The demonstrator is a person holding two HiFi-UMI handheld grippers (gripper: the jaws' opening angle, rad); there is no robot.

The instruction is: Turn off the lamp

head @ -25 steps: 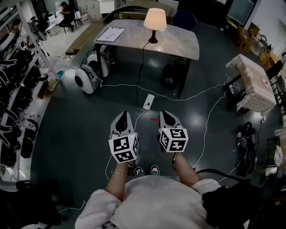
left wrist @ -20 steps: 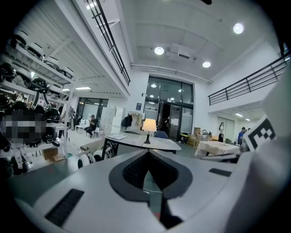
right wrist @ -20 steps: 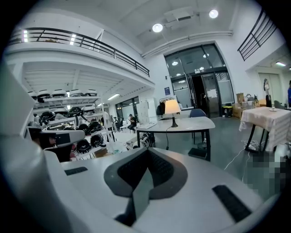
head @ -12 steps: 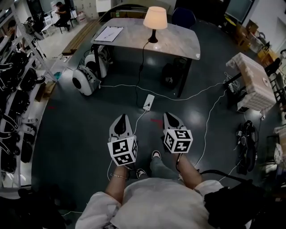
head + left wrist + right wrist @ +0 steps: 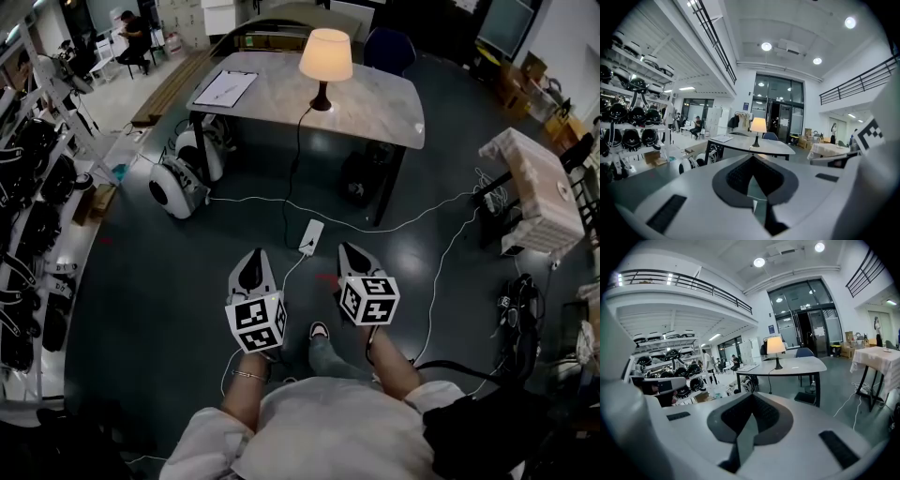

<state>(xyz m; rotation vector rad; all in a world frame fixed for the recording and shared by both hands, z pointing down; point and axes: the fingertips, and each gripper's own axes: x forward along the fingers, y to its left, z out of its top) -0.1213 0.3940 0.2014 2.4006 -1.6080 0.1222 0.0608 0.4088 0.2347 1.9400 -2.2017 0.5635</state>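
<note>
**Lamp lit, claws not yet at it**

The lamp [image 5: 324,66] stands at the far middle of the bench [image 5: 380,98], and its shade glows, so the one step that matters has not been done. Its cord [image 5: 298,150] drops off the near edge of the bench and runs across the floor towards a power strip [image 5: 311,236], which lies just ahead of the claws.

Both claws are held out low in front of the person, well apart from the bench. The left claw [image 5: 253,262] has its jaws together with nothing between them. The right claw [image 5: 349,255] is the same, closed and empty. Each gripper view shows the lamp small and distant beyond the closed tips.

As I judge it, the task has barely begun. The approach to the bench, or to the strip, is left, and so is finding the switch, which is too small to make out. Pressing it comes last.
</note>
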